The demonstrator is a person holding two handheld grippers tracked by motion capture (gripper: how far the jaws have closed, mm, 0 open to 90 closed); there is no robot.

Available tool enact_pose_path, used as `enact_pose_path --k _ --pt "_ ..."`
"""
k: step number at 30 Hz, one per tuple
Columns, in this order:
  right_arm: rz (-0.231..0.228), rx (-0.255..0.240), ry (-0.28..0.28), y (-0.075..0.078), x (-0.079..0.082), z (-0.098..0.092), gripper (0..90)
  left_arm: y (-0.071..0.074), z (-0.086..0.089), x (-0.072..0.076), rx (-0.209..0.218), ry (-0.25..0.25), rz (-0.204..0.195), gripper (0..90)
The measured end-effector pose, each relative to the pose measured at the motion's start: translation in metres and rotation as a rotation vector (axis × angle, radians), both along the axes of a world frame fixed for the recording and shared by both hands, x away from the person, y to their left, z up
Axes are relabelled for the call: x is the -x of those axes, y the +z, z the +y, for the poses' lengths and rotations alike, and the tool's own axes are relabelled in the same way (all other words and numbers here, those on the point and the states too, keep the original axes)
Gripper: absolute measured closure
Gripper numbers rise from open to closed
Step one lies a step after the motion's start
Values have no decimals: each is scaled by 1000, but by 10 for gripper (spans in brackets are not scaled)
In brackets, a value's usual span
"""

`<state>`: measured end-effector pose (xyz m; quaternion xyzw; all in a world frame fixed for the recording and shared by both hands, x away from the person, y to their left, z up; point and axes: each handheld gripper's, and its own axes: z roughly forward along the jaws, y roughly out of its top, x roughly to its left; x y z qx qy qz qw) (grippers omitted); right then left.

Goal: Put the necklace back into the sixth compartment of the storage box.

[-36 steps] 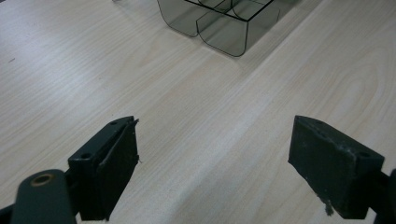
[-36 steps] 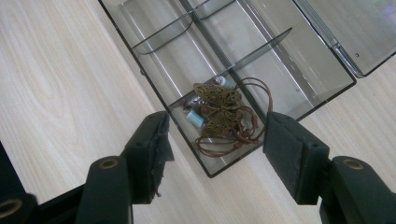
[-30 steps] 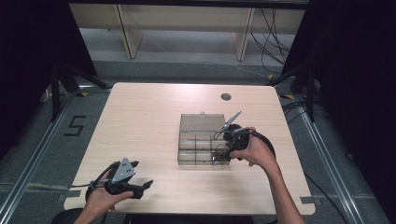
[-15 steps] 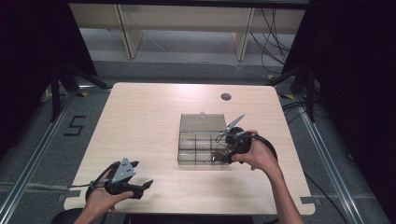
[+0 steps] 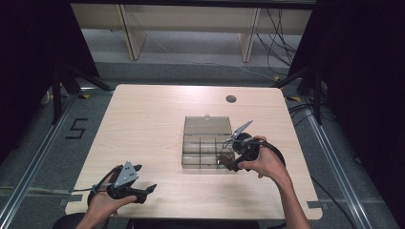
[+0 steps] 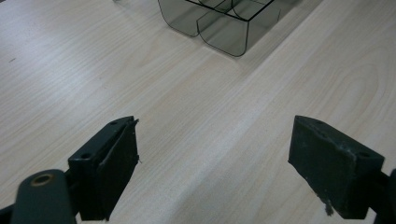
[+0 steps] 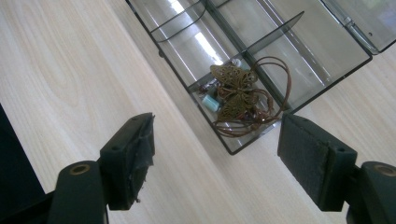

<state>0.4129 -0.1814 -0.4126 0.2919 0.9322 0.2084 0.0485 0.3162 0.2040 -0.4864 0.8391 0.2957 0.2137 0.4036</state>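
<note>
Since the earlier frame, our right gripper (image 7: 212,154) has just been opening its jaws; nothing sits between them now. The butterfly necklace (image 7: 240,95) lies at centre frame, in a corner compartment of the clear divided box (image 7: 327,51). At lower left of the high view, our left gripper (image 5: 143,191) hovers wide open, empty.

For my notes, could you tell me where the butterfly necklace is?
In the right gripper view, the butterfly necklace lies in a corner compartment of the clear box.
</note>
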Motion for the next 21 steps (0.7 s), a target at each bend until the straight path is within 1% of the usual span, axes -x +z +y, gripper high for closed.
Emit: enact_pose_path --k 2,3,4,8,9,10,11,12,13,15,16,17,19,20,21 --pt "6 -1 -5 0 2 -1 283 0 0 0 1 1 0 152" --pt "3 -4 -5 -1 2 -1 283 0 0 0 -6 7 6 151" --pt "3 -4 -6 -1 3 -2 283 0 0 0 -9 5 3 151" --pt "7 -6 -27 -1 7 -2 281 0 0 0 -1 4 9 151" --pt "-5 -7 -14 -1 6 -2 281 0 0 0 -1 4 9 151" --pt "-3 -4 -13 -1 7 -3 281 1 1 0 -9 -5 -1 152" --pt "2 3 -37 -1 9 -2 281 1 1 0 -9 -10 0 151" --pt "1 -4 -28 -2 9 -3 281 1 1 0 -5 -7 3 152" --pt "12 -3 -47 -2 11 -2 281 1 1 0 -5 -7 3 152" --pt "-6 -5 -17 -4 11 -3 281 1 1 0 -5 -8 2 152" --pt "-3 -4 -34 -3 13 -3 281 1 1 0 -6 -8 2 151" --pt "-10 -4 -21 -3 12 -4 281 1 1 0 -5 -8 2 152" --pt "-7 -4 -35 -4 14 -4 279 1 1 0 -6 -8 1 152" --pt "-15 -7 -20 -5 13 -5 276 1 1 0 -6 -8 1 151" --pt "-4 -2 -38 -4 15 -5 272 1 1 0 -6 -7 2 151"
